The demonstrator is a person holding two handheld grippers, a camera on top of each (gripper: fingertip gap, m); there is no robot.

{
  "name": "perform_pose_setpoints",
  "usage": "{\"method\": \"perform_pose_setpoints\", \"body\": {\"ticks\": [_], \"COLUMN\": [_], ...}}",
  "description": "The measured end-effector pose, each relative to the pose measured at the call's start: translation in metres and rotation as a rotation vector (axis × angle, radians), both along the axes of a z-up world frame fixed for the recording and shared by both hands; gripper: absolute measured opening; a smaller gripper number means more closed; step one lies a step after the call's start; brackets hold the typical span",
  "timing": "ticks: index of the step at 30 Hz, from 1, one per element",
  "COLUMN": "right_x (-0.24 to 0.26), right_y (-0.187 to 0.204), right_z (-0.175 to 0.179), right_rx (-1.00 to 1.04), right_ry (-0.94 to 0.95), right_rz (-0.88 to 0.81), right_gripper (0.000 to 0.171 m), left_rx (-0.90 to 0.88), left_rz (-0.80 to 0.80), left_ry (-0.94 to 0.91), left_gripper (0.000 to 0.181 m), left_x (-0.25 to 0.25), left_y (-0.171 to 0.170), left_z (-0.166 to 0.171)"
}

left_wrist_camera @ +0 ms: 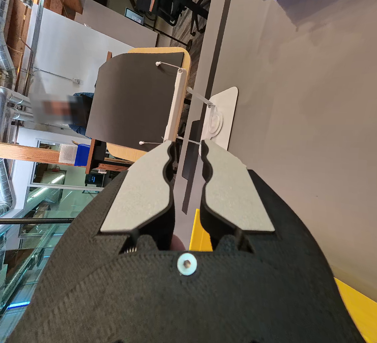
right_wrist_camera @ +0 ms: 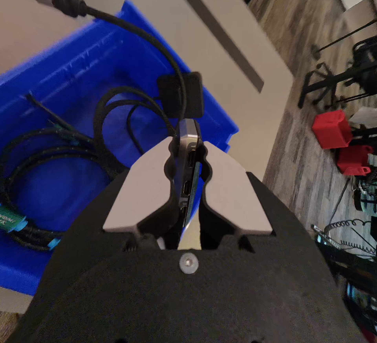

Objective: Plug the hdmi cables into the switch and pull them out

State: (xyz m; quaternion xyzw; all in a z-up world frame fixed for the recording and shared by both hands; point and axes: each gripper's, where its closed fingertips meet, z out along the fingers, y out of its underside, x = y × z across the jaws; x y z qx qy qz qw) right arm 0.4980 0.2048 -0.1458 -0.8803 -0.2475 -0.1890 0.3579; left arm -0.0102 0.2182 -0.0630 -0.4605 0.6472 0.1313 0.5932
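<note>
Nearest the lens in the right wrist view: the right gripper, black textured body with grey-faced fingers, rolled and tilted steeply over the blue bin. Jaws closed on the switch, a slim grey metal box held edge-on between them, its row of ports facing the camera, its far end jutting past the fingertips. From that far end, a black braided cable arcing up and left to a blurred plug hanging free over the grey table. Inside the bin, to the left, coiled hdmi cables with a green-and-blue connector bearing small writing, too blurred to make out; also a black pouch-like thing near the bin's far rim. Right of the table, wood-look floor with red boxes and dark gear. In the left wrist view: the left gripper turned on its side, room rotated around it, held over the table edge. Jaws narrowly apart, nothing between them. Beyond the fingertips, a black panel on a white stand fixed to a white plate; a corner of the bin at far right; a yellow thing close behind the jaws. No legible writing in either view.
</note>
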Motion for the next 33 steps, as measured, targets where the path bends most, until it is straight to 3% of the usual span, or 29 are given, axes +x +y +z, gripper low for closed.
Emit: {"method": "perform_pose_setpoints", "body": {"ticks": [8, 12, 14, 16, 19, 23, 28, 33], "right_x": [0.005, 0.013, 0.023, 0.024, 0.024, 0.025, 0.012, -0.069], "right_y": [0.013, 0.008, -0.007, -0.003, -0.007, -0.01, -0.006, 0.022], "right_z": [-0.04, -0.059, -0.086, -0.093, -0.092, -0.085, -0.044, -0.011], "right_rx": [-0.23, -0.418, -0.591, -0.584, -0.602, -0.57, -0.413, -0.209], "right_ry": [0.121, 0.124, 0.066, 0.067, 0.07, 0.076, 0.068, -0.054], "right_rz": [-0.071, -0.117, -0.142, -0.135, -0.147, -0.182, -0.145, 0.255], "right_gripper": [0.02, 0.02, 0.021, 0.019, 0.019, 0.057, 0.054, 0.04], "left_rx": [-0.011, -0.021, -0.025, -0.024, -0.02, -0.045, -0.059, -0.072], "left_rz": [-0.005, -0.014, -0.019, -0.022, -0.014, 0.001, 0.004, -0.005], "left_ry": [0.021, 0.034, 0.041, 0.052, 0.061, 0.06, 0.074, 0.094], "left_gripper": [0.023, 0.023, 0.023, 0.023, 0.023, 0.024, 0.024, 0.025], "left_x": [0.002, 0.004, 0.005, 0.005, 0.003, -0.001, -0.001, 0.004], "left_y": [-0.002, -0.003, -0.004, -0.005, -0.004, 0.0, 0.001, 0.0], "left_z": [-0.005, -0.01, -0.013, -0.015, -0.014, -0.015, -0.02, -0.028]}}
